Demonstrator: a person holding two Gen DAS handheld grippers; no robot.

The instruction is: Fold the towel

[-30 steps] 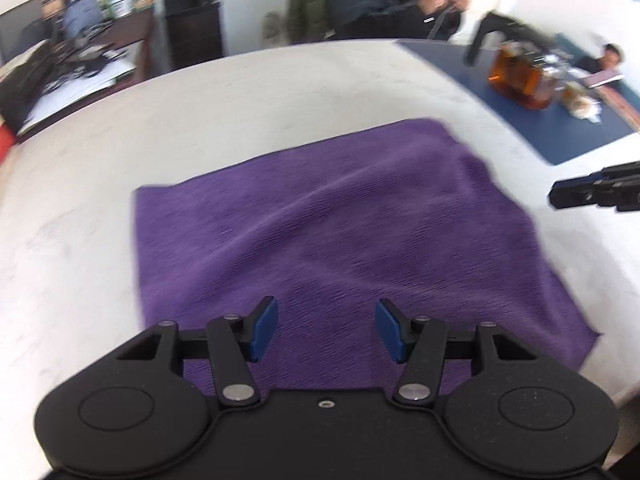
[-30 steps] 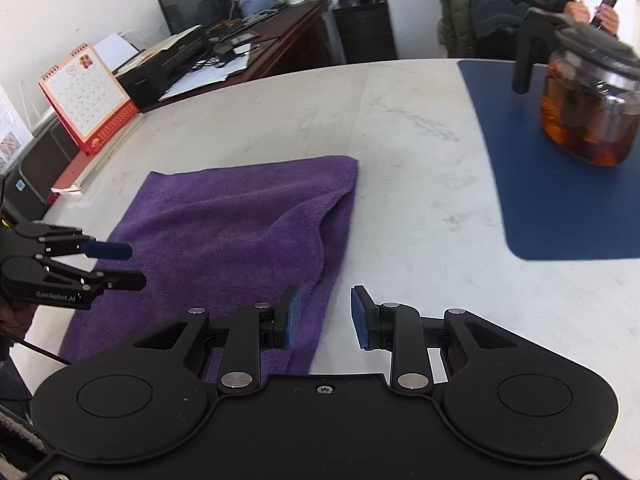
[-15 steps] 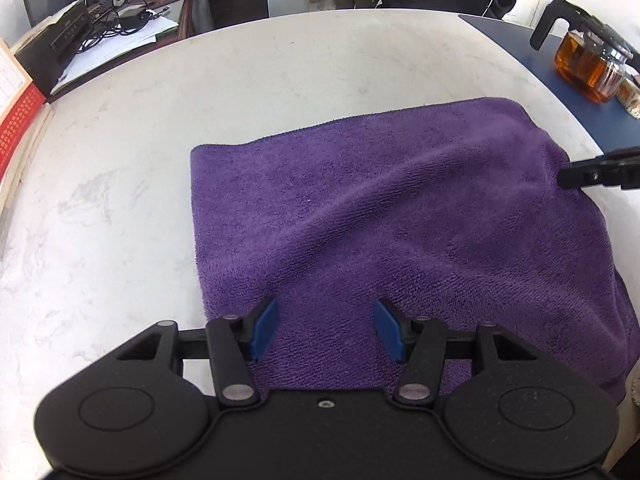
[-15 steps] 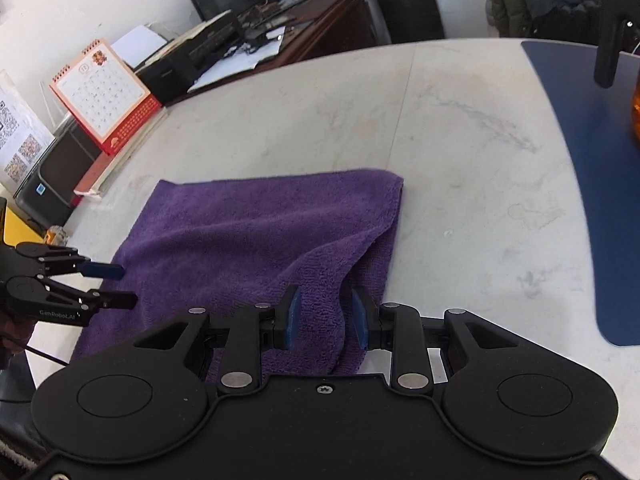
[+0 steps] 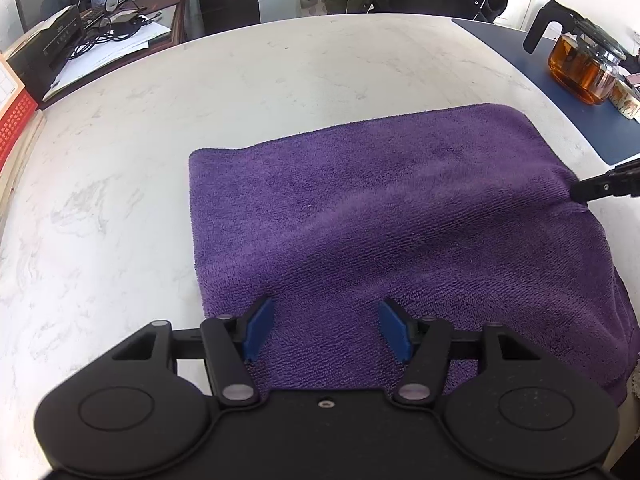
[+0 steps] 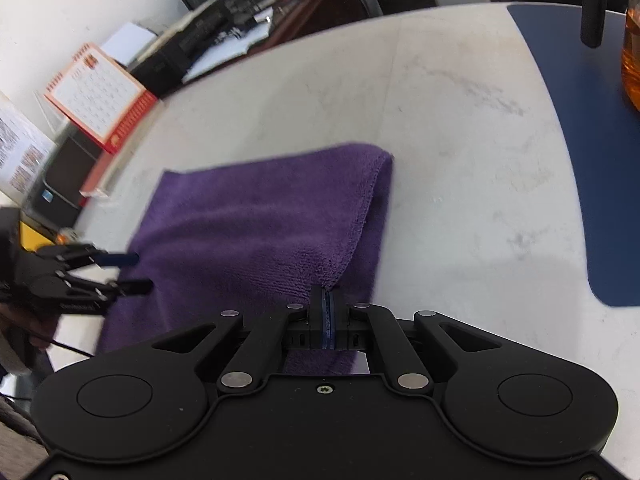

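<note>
Two tools work a purple towel (image 5: pixel 400 232) lying on the worktop (image 5: pixel 120 160): the right tool (image 6: pixel 327 312) clenches its near-right corner, lifting it; the left tool (image 5: pixel 326 330) hovers released above the near edge, which its body hides.

Close wrist views, shared towel (image 5: pixel 400 220) (right blurry)

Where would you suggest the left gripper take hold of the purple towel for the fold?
The near-left corner of the purple towel, approached from the near edge. The left gripper hangs open just inside it, and the right gripper already pinches the opposite near corner, so the grips would match.
</note>
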